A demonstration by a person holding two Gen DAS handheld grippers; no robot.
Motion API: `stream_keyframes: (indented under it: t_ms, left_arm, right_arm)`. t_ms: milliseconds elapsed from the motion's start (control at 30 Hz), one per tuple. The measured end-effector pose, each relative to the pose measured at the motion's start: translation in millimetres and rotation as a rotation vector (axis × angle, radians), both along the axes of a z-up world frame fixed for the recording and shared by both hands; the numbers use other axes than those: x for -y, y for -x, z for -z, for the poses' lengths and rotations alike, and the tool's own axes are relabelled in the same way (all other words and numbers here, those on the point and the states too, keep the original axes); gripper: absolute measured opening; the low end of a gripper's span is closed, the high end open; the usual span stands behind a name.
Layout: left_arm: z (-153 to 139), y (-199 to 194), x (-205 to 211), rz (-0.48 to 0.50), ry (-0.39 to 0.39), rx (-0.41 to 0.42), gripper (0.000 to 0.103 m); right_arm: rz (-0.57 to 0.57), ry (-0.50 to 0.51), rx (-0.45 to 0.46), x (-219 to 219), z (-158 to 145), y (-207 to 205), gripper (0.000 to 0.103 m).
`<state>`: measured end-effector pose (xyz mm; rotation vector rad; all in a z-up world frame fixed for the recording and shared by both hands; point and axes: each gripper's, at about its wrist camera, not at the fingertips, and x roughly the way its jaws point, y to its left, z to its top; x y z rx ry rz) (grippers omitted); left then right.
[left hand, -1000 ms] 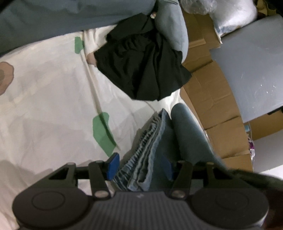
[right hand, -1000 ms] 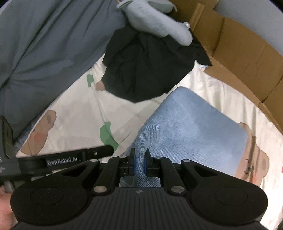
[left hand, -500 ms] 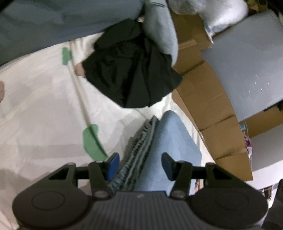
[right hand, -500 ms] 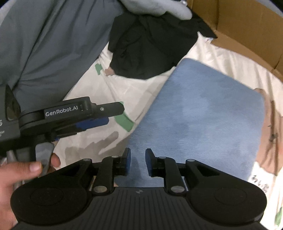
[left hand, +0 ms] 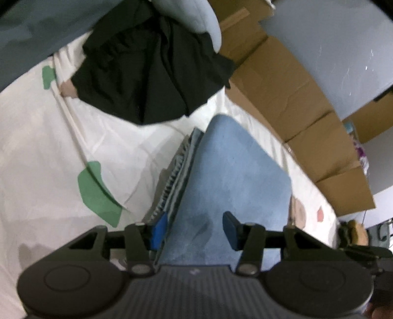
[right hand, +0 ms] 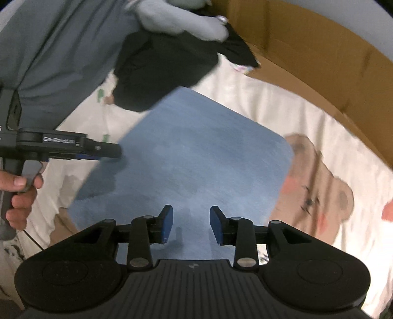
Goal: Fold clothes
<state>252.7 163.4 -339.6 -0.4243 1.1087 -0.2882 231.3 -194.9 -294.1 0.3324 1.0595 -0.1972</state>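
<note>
A folded light-blue denim garment (left hand: 235, 176) (right hand: 196, 152) lies flat on the white printed bedsheet (left hand: 36, 147). My left gripper (left hand: 195, 230) stands open at the garment's left side. One blue pad sits beside the stacked fold edges (left hand: 172, 181) and the other over the top face, with neither pressing. In the right wrist view the left gripper (right hand: 98, 149) hovers at that same edge, held by a person's hand (right hand: 19, 189). My right gripper (right hand: 191, 225) hangs over the near end of the denim, its jaws opening with nothing between them.
A crumpled black garment (left hand: 152, 73) (right hand: 167, 71) lies behind the denim, under a pale grey-blue plush (left hand: 196, 19) (right hand: 176, 22). Cardboard boxes (left hand: 294, 98) (right hand: 307, 49) line the far right edge. A grey blanket (right hand: 61, 49) covers the left. A bear print (right hand: 316, 186) marks the sheet.
The right gripper's jaws went from shut on the denim's near edge to apart, and it drew back over the garment. The left gripper slid along the folded edge and rolled somewhat.
</note>
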Motion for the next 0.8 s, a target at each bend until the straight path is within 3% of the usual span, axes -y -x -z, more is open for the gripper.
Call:
stream_keyframes:
  t_ms: [167, 333, 500, 800]
  left_arm:
    - [16.8, -1.0, 7.8, 0.026, -0.066, -0.005, 0.054]
    - [26.8, -3.7, 4.2, 0.056, -0.088, -0.012, 0.062]
    - [30.5, -11.2, 7.2, 0.053, -0.107, -0.035, 0.063]
    - [40.3, -15.2, -1.3, 0.007, -0.021, -0.060, 0.066]
  right_arm:
    - [0.108, -0.069, 0.037, 34.5, 38.9, 37.2, 0.040]
    - [0.230, -0.223, 0.135, 54.4, 81.5, 69.8, 0.042]
    - [0.361, -0.398, 0.221, 64.0, 124.2, 88.6, 0.048]
    - [0.449, -0.546, 0.266, 76.3, 146.2, 85.6, 0.048]
